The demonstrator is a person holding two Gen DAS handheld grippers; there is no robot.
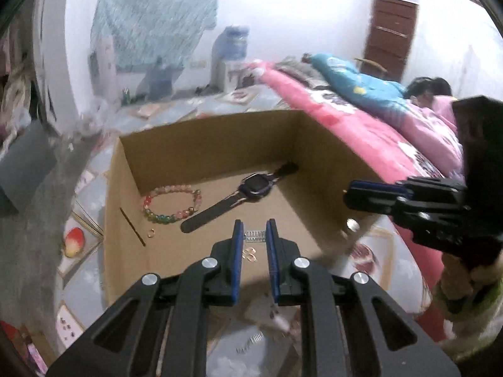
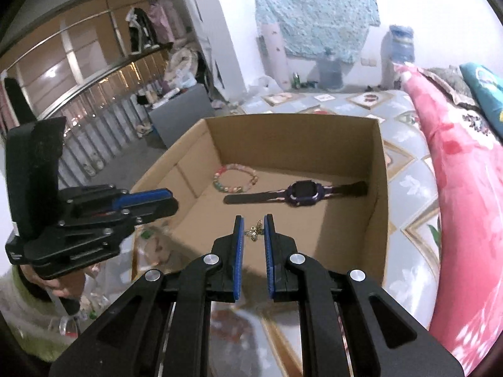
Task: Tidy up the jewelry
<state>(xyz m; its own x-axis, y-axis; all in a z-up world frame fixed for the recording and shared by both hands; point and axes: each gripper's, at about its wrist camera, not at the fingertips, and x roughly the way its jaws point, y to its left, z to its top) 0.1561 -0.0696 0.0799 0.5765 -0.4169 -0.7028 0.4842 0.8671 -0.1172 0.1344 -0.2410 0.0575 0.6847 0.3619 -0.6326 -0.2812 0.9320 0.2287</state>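
Note:
An open cardboard box (image 1: 220, 150) (image 2: 298, 138) stands on the bed. On its floor lie a pastel bead bracelet (image 1: 171, 204) (image 2: 235, 180), a purple watch with a dark strap (image 1: 256, 185) (image 2: 303, 191) and a tiny gold ring (image 1: 151, 233). My left gripper (image 1: 255, 235) hovers over the box's near part, shut on a small ridged silver piece (image 1: 255, 236). Two little gold hoops (image 1: 250, 254) show just below it; I cannot tell whether they hang or lie on the floor. My right gripper (image 2: 254, 232) is shut on a gold butterfly charm (image 2: 254, 233) above the box's near edge.
Each gripper appears in the other's view, the right gripper (image 1: 371, 194) at the box's right wall, the left gripper (image 2: 147, 201) at its left. A pink quilt (image 2: 465, 188) and a lying person (image 1: 427, 89) fill the right. A silver spring-like piece (image 1: 251, 342) lies on the patterned sheet.

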